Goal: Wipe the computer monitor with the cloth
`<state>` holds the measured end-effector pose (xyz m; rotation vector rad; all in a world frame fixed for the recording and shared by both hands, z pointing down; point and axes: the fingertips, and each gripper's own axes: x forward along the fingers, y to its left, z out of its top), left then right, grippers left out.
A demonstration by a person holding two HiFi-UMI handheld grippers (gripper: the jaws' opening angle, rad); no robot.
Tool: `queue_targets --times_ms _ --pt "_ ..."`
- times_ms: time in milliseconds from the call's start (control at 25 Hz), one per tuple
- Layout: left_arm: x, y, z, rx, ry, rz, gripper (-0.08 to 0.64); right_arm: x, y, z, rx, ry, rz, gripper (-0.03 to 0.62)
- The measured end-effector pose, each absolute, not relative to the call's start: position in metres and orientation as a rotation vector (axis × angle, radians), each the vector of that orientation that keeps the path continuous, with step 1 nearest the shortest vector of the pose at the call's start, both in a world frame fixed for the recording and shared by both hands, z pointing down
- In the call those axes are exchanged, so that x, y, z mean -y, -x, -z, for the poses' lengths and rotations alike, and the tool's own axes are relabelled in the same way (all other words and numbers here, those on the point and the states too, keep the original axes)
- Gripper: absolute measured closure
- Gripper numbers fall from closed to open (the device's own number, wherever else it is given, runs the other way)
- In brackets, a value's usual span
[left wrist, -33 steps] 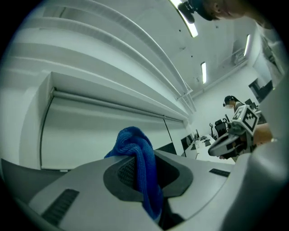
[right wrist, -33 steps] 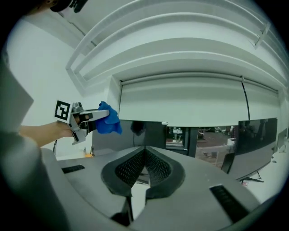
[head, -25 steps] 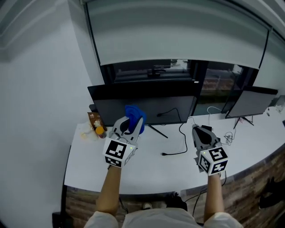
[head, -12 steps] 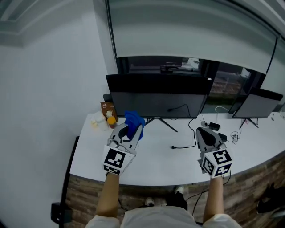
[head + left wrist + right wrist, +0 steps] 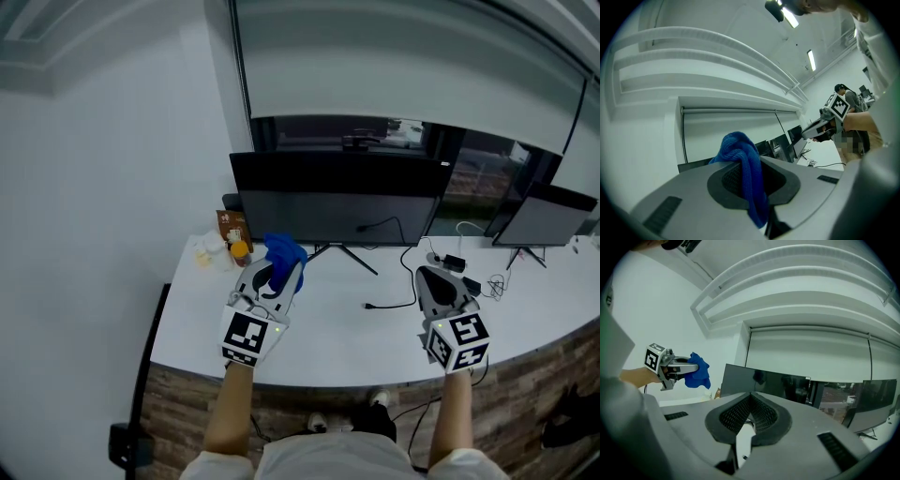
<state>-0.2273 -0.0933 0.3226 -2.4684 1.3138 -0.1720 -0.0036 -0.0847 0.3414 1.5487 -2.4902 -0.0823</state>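
Observation:
A wide dark monitor [image 5: 337,206] stands on its thin stand at the back of the white desk [image 5: 328,342]. My left gripper [image 5: 274,277] is shut on a bunched blue cloth [image 5: 282,253], held over the desk just in front of the monitor's lower left corner. In the left gripper view the blue cloth [image 5: 742,161] bulges up between the closed jaws. My right gripper [image 5: 434,281] is shut with nothing in it, over the desk below the monitor's right end. The right gripper view shows the monitor [image 5: 764,383] ahead and the blue cloth [image 5: 699,371] at left.
A brown box [image 5: 230,225] and an orange-capped bottle [image 5: 240,250] stand at the desk's back left. Black cables [image 5: 398,295] and a small adapter [image 5: 457,262] lie near the right gripper. A second monitor [image 5: 544,220] stands at the right. A white wall is on the left.
The head view has shifted and pulled back. The cloth, which overlapped the monitor's lower left a second ago, now sits just below it over the desk. Both grippers stay shut.

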Motion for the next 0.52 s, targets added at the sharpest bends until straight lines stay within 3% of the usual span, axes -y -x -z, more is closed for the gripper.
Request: queue_targets --times_ms 520 --pt "0.092 0.231 -0.339 -1.294 2.481 0.197 0.499 0.081 0.010 -0.359 2.460 -1.510 0.101 0.580"
